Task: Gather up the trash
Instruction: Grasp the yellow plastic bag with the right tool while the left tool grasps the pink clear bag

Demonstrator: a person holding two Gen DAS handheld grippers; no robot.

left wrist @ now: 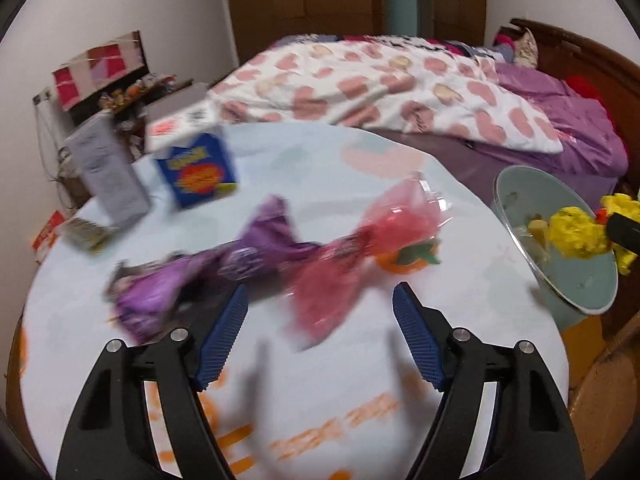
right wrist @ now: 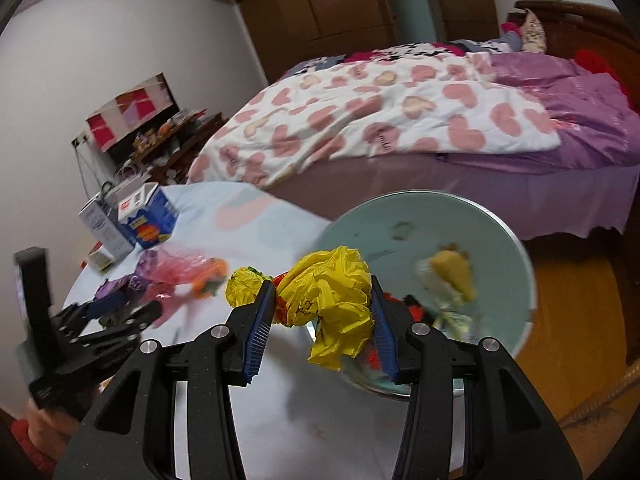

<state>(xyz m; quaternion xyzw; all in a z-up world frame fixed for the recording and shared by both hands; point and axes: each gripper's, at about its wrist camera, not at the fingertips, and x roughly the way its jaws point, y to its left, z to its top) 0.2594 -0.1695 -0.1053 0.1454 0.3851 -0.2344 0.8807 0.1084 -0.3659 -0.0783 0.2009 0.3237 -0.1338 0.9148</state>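
Note:
My left gripper (left wrist: 320, 300) is open above the round table (left wrist: 360, 380), just short of a pink wrapper (left wrist: 340, 268) and a purple wrapper (left wrist: 192, 276) lying side by side. An orange item (left wrist: 404, 262) lies behind the pink one. My right gripper (right wrist: 324, 292) is shut on a crumpled yellow plastic bag (right wrist: 332, 300) and holds it over the near rim of a pale green bin (right wrist: 400, 216) beside the table. The bin (left wrist: 516, 188) holds some trash. The left gripper also shows in the right wrist view (right wrist: 120, 308).
A blue box (left wrist: 198, 172), a grey carton (left wrist: 108, 172) and a small packet (left wrist: 86, 234) stand at the table's far left. A bed with a heart-print quilt (left wrist: 380, 88) lies behind. Wooden floor (right wrist: 580, 312) is right of the bin.

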